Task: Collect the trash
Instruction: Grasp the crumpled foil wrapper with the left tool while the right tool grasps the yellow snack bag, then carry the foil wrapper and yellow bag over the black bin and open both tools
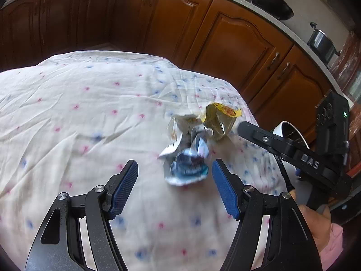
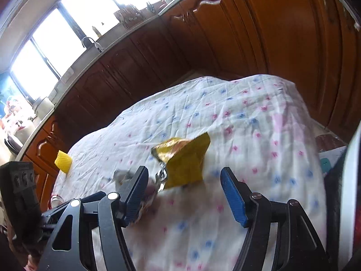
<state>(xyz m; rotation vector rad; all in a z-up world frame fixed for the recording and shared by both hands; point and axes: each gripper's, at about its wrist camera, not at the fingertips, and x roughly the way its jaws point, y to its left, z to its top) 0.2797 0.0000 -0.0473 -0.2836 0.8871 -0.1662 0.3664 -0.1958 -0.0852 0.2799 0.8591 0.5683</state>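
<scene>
A pile of crumpled wrappers lies on the flowered tablecloth [image 1: 67,117]. A blue and white wrapper [image 1: 188,168] is nearest, with a yellow foil wrapper [image 1: 220,117] behind it. My left gripper [image 1: 174,171] is open and empty, its blue pads just short of the blue wrapper. My right gripper [image 2: 183,180] is open and empty, its jaws on either side of the yellow foil wrapper [image 2: 183,160], just in front of it. The right gripper also shows in the left wrist view [image 1: 293,151], right of the pile. More crumpled wrappers [image 2: 126,176] lie partly hidden behind the right gripper's left finger.
A yellow ribbed cup-like object [image 2: 63,161] sits near the table's far left edge. A white bin rim [image 1: 291,131] stands beyond the table's right edge. Brown kitchen cabinets [image 1: 237,40] surround the table, with a pan [image 1: 270,2] and a pot [image 1: 322,43] on the counter.
</scene>
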